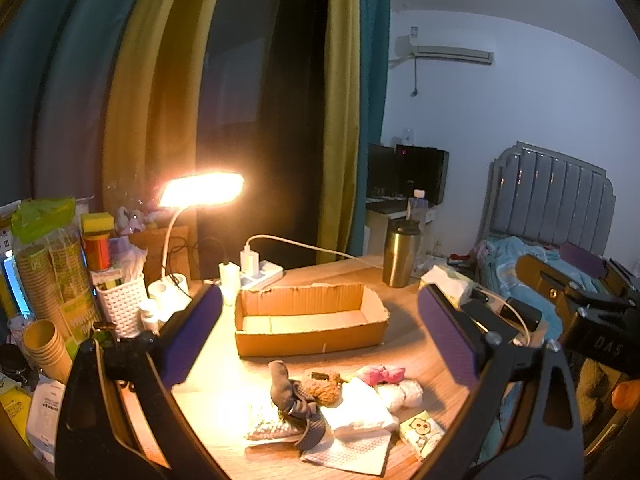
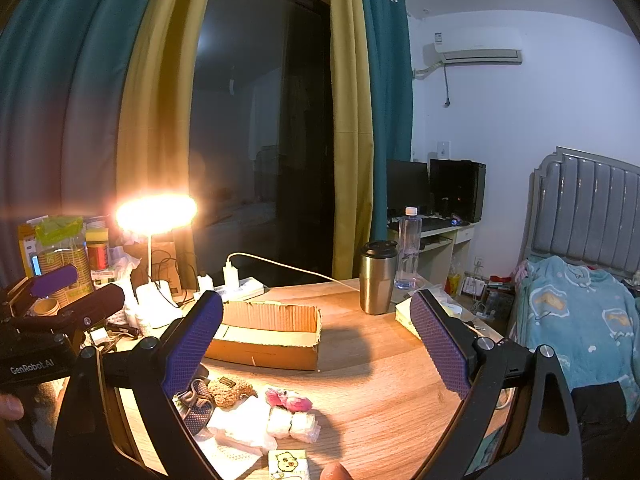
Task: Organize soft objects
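Both claws point(image 1: 320, 336) point(image 2: 316, 340) gape wide, empty; left housing point(image 2: 32, 364) reads "GenRobot.AI".

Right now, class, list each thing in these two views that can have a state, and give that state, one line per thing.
left gripper: open, holding nothing
right gripper: open, holding nothing
cardboard box: open-topped, empty
desk lamp: switched on
steel tumbler: upright, lid on
water bottle: upright, capped
soft objects: loose on the table, none boxed

Tissue pack point(image 2: 287, 465) cut by right view's bottom edge; white cloths' point(image 2: 236, 428) left part hidden behind gripper finger point(image 2: 192, 344); lamp head point(image 1: 201, 189) blown out
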